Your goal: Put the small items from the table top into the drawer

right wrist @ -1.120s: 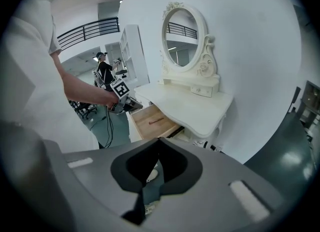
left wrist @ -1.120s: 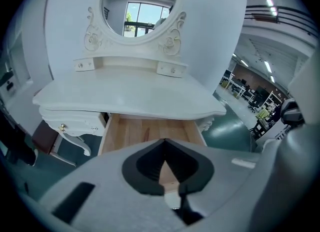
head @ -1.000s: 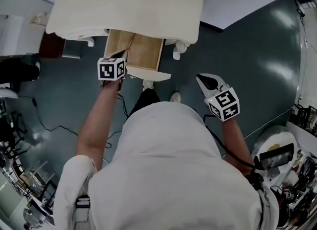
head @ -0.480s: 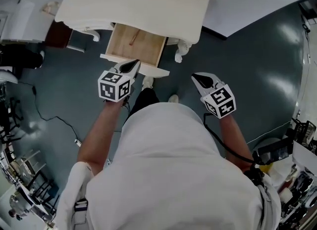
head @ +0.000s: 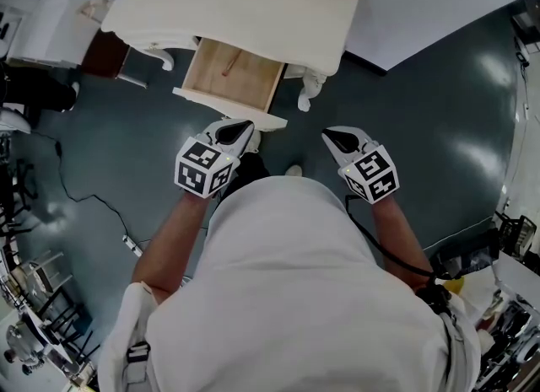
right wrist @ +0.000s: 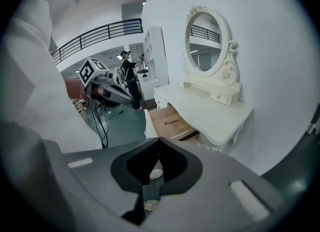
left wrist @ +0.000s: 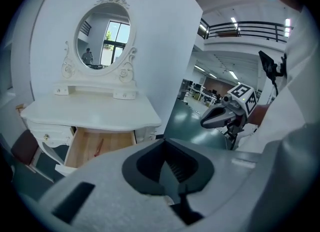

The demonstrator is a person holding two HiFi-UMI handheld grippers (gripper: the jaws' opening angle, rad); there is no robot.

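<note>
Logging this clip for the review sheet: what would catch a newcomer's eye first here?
The white dressing table with its oval mirror stands against the wall. Its wooden drawer is open, with a thin red item lying inside. Nearer the person, the left gripper and right gripper hang over the dark floor, jaws together and holding nothing.

Bright, even indoor light glares on the glossy floor (head: 485, 120); fisheye edges bend and darken.

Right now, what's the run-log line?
drawer open, red item inside | left hand-held gripper shut, empty | right hand-held gripper shut, empty
</note>
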